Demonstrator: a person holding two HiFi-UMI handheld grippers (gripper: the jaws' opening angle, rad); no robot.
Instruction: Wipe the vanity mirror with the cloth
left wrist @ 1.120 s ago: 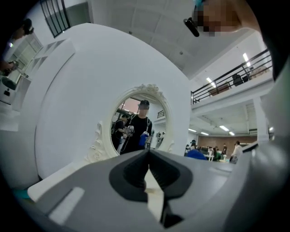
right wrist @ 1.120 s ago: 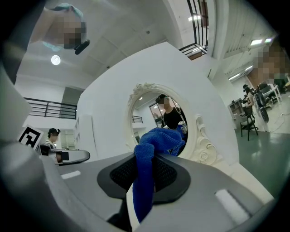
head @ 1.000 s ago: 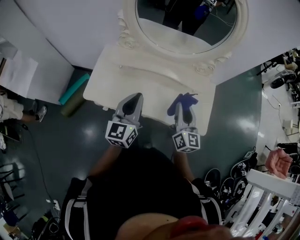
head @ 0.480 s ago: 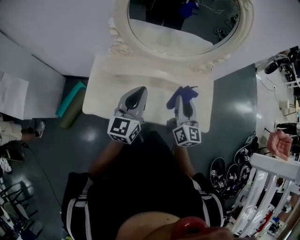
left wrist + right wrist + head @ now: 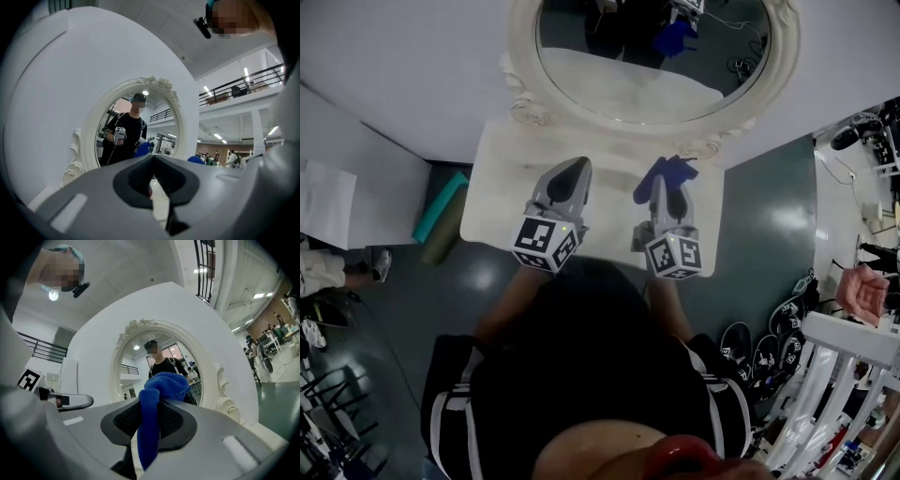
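Note:
The oval vanity mirror in a carved white frame stands at the back of the white vanity table. My right gripper is shut on a blue cloth over the table's front right part, short of the glass. In the right gripper view the cloth bunches out between the jaws, with the mirror straight ahead. My left gripper hovers over the table's front middle, shut and holding nothing. The left gripper view shows the mirror ahead with a person's reflection in it.
A white wall rises behind the vanity. A teal roll lies on the grey floor at the table's left. At the right stand a white rack, dark shoes, and another person's hand.
The view has tilted toward the mirror, which now shows more fully. Both grippers have edged a little forward over the table, the cloth still in the right one.

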